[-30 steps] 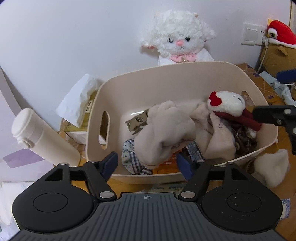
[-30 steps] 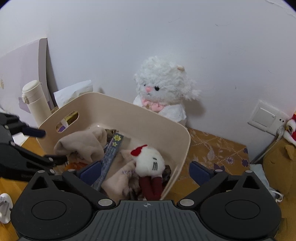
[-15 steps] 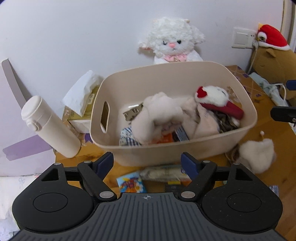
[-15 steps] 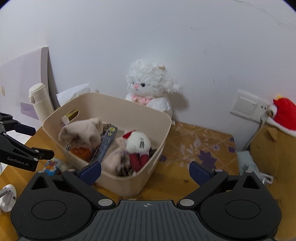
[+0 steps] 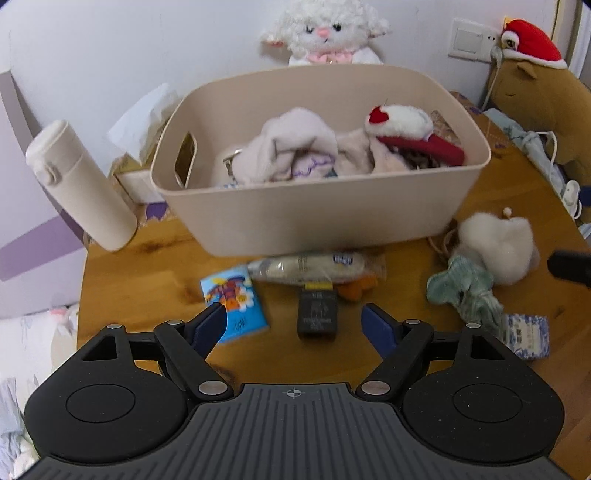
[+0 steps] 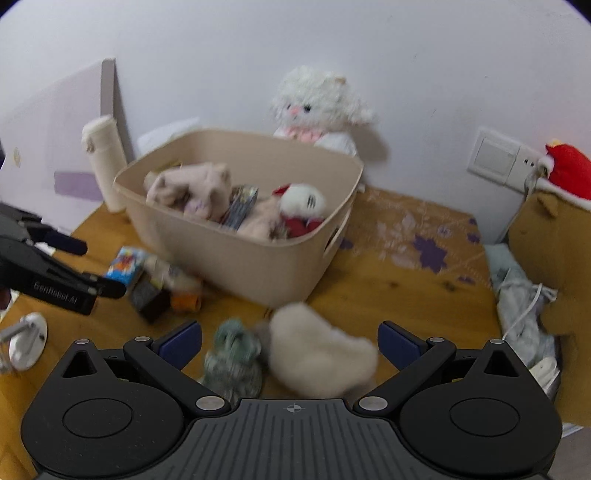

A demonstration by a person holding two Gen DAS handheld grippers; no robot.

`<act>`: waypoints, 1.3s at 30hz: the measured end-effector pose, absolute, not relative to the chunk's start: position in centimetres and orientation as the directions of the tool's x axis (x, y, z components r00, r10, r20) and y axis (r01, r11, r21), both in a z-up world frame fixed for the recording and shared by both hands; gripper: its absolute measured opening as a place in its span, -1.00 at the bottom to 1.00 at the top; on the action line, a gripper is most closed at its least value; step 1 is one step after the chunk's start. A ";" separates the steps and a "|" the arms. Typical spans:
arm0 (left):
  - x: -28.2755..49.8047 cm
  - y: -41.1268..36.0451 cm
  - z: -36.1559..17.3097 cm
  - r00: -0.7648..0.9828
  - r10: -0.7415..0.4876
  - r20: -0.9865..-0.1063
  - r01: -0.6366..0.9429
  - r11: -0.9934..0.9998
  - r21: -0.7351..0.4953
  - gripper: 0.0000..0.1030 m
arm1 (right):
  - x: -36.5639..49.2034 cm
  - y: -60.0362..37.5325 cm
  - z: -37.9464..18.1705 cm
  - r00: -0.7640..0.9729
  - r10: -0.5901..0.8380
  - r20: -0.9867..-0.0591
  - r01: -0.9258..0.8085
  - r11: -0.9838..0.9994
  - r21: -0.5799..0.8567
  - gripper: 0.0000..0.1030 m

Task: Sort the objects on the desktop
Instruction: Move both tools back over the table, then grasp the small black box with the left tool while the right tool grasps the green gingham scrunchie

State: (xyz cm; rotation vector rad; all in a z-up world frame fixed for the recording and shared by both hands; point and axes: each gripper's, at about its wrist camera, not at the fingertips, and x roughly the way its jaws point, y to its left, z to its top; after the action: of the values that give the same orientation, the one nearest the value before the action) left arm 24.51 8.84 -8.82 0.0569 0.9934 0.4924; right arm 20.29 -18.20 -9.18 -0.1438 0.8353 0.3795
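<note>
A beige bin (image 5: 317, 218) (image 6: 236, 258) on the wooden table holds pink cloth (image 5: 291, 147), a white and red plush (image 5: 402, 122) and other items. In front of it lie a blue packet (image 5: 234, 301), a clear wrapped snack (image 5: 310, 267), a black box (image 5: 317, 314), an orange piece (image 5: 356, 290), a green cloth (image 5: 465, 291), a white fluffy toy (image 5: 498, 243) (image 6: 321, 358) and a blue-white box (image 5: 526, 336). My left gripper (image 5: 295, 325) is open and empty above the black box. My right gripper (image 6: 290, 345) is open and empty over the fluffy toy and green cloth (image 6: 232, 358).
A white bottle (image 5: 81, 184) leans left of the bin beside a tissue box (image 5: 136, 173). A white lamb plush (image 5: 325, 29) sits behind the bin. A brown plush with a red hat (image 5: 532, 85) and cables stand at the right. A metal disc (image 6: 27, 339) lies front left.
Both grippers have pulled back from the bin towards the table's front. The loose items in front of the bin have come into view. Both stay open and empty.
</note>
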 end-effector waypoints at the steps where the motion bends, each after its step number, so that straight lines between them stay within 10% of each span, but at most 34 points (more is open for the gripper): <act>1: 24.3 8.8 -9.1 0.445 0.421 -0.791 -0.377 0.889 0.261 0.58 | 20.0 -18.0 -9.5 0.601 0.270 -0.752 -0.392 0.920 0.017 1.00; 39: 26.3 10.6 -16.2 0.429 0.378 -0.820 -0.358 0.905 0.230 0.40 | 22.1 -13.0 -16.6 0.442 0.253 -0.861 -0.496 0.868 0.001 0.52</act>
State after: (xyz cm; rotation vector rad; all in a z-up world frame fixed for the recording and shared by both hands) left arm 26.26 10.59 -16.24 0.0221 1.0295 0.4595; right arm 22.12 -13.05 -16.65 -0.2679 1.0129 0.4715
